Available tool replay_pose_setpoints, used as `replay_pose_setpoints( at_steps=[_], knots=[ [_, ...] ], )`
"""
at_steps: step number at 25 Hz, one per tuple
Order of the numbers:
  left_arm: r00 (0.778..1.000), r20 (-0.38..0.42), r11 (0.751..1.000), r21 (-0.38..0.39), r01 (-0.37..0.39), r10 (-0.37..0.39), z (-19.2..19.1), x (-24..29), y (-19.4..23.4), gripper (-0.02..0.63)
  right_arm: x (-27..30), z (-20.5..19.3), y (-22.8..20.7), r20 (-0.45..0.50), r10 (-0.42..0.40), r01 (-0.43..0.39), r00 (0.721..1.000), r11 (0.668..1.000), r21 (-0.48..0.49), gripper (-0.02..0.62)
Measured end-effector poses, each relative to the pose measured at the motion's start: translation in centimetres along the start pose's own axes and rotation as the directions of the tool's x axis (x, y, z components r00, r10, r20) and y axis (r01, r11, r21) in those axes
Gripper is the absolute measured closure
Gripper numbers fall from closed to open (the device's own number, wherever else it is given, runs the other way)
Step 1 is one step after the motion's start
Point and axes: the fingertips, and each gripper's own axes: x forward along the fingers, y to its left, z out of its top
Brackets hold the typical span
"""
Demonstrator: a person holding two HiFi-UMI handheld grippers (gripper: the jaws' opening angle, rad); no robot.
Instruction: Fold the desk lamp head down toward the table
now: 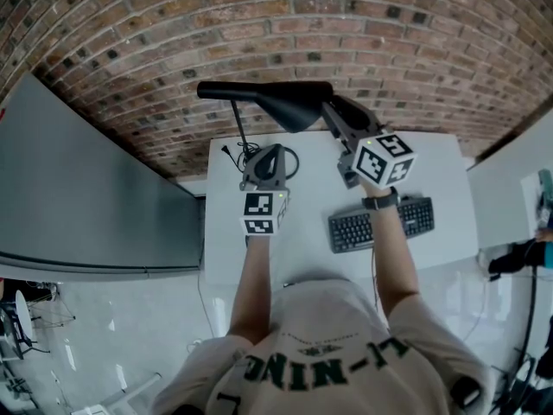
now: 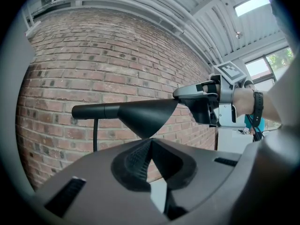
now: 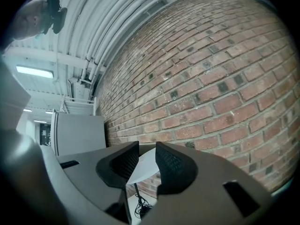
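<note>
The black desk lamp's head (image 1: 285,100) lies level, high above the white table (image 1: 311,245), on a thin pole (image 1: 239,132). My right gripper (image 1: 330,111) is shut on the rim of the cone shade; the shade's white inside (image 3: 143,165) shows between its pads (image 3: 169,162). The left gripper view sees the shade (image 2: 140,114) from below, with the right gripper (image 2: 180,95) at its right edge. My left gripper (image 1: 270,156) sits low by the lamp's foot, jaws together with nothing between them (image 2: 150,142). The lamp's base is hidden behind it.
A black keyboard (image 1: 380,223) lies on the table's right half. The lamp's cable (image 1: 229,151) curls at the back left. A brick wall (image 1: 363,33) stands close behind the table. A grey panel (image 1: 86,188) runs along the left.
</note>
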Motion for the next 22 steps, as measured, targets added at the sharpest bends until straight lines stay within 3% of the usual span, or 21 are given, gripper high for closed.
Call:
replay_pose_setpoints(
  at_steps=[22],
  knots=[
    [1.0, -0.017, 1.0, -0.001, -0.003, 0.003, -0.8, 0.3, 0.7, 0.607, -0.3, -7.4, -2.1, -0.092, -0.035, 0.036, 0.995, 0.999, 0.01, 0.485]
  ],
)
